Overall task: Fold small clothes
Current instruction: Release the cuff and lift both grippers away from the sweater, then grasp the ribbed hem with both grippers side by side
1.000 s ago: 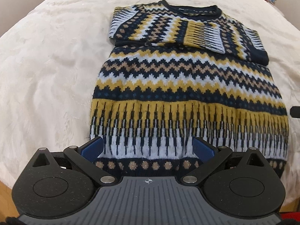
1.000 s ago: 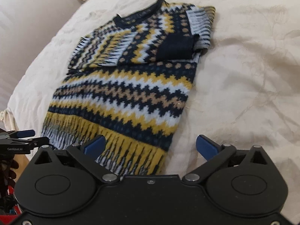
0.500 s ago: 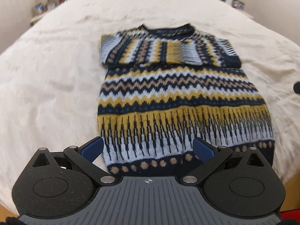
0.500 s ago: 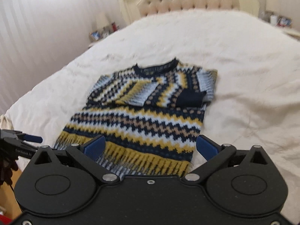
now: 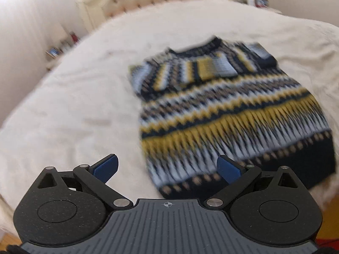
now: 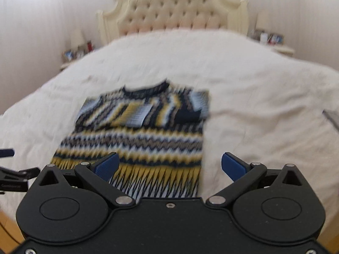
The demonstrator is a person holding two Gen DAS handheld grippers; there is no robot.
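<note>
A navy, yellow and pale-blue patterned sweater (image 5: 228, 110) lies flat on the cream bedspread with both sleeves folded across the chest; it also shows in the right wrist view (image 6: 144, 135). My left gripper (image 5: 167, 167) is open and empty, held above the bed near the sweater's lower left hem corner. My right gripper (image 6: 169, 166) is open and empty, held back above the sweater's lower right hem. The left gripper's tip (image 6: 6, 152) shows at the left edge of the right wrist view. Both views are blurred by motion.
The cream bedspread (image 6: 254, 97) covers a wide bed with a tufted headboard (image 6: 173, 6) at the far end. Nightstands with small items stand at the far left (image 6: 78, 53) and far right (image 6: 269, 40). Wooden floor shows at the near bed edge.
Both grippers have pulled back and risen from the sweater's hem, so the headboard and walls come into view. The left gripper has swung to the left. The sweater has not moved.
</note>
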